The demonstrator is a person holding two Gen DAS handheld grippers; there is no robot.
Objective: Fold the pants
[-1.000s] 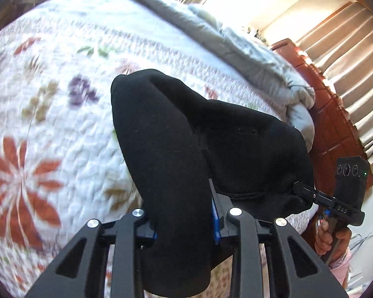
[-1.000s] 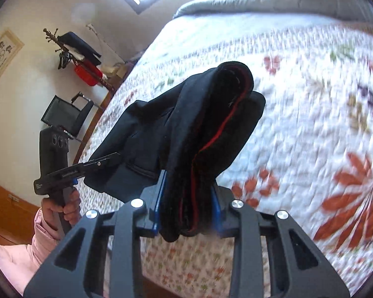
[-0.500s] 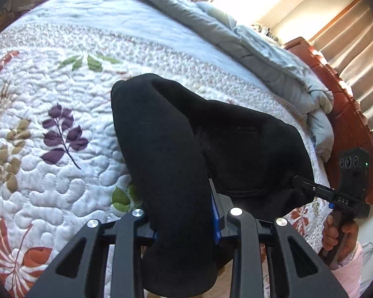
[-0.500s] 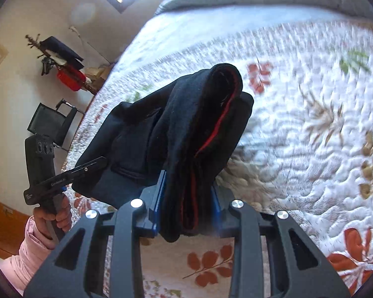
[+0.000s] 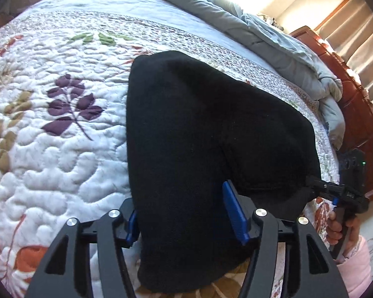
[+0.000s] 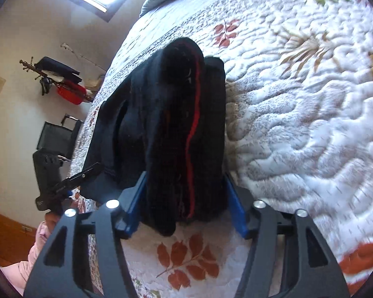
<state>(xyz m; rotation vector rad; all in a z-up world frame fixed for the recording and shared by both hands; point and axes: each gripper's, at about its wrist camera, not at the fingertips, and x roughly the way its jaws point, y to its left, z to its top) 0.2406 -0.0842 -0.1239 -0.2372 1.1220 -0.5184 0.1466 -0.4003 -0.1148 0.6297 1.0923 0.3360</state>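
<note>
A pair of black pants (image 5: pixel 211 134), folded into a thick bundle, lies on a bed covered by a white quilt (image 5: pixel 62 173) stitched with purple, brown and orange leaf patterns. Two hand-held grippers flank the bundle at opposite ends.

In the left wrist view, the left hand-held gripper (image 5: pixel 186 221) has its blue-padded fingers spread wider than the cloth – the right pad stands visibly clear of the fabric, so the grip looks released, with the bundle lying between the fingers. At the far right edge of the pants the right hand-held gripper (image 5: pixel 335 191) shows small, held by a hand in a pink sleeve.

In the right wrist view, the right hand-held gripper (image 6: pixel 184 203) also has its blue pads spread, with the pants' end between them; a thin red stripe (image 6: pixel 194 124) runs along the fabric. The pads sit just beside the cloth – whether they press it cannot be told. The left hand-held gripper (image 6: pixel 69 186) appears at the left edge.

A crumpled grey duvet (image 5: pixel 286 44) lies along the far side of the bed.
</note>
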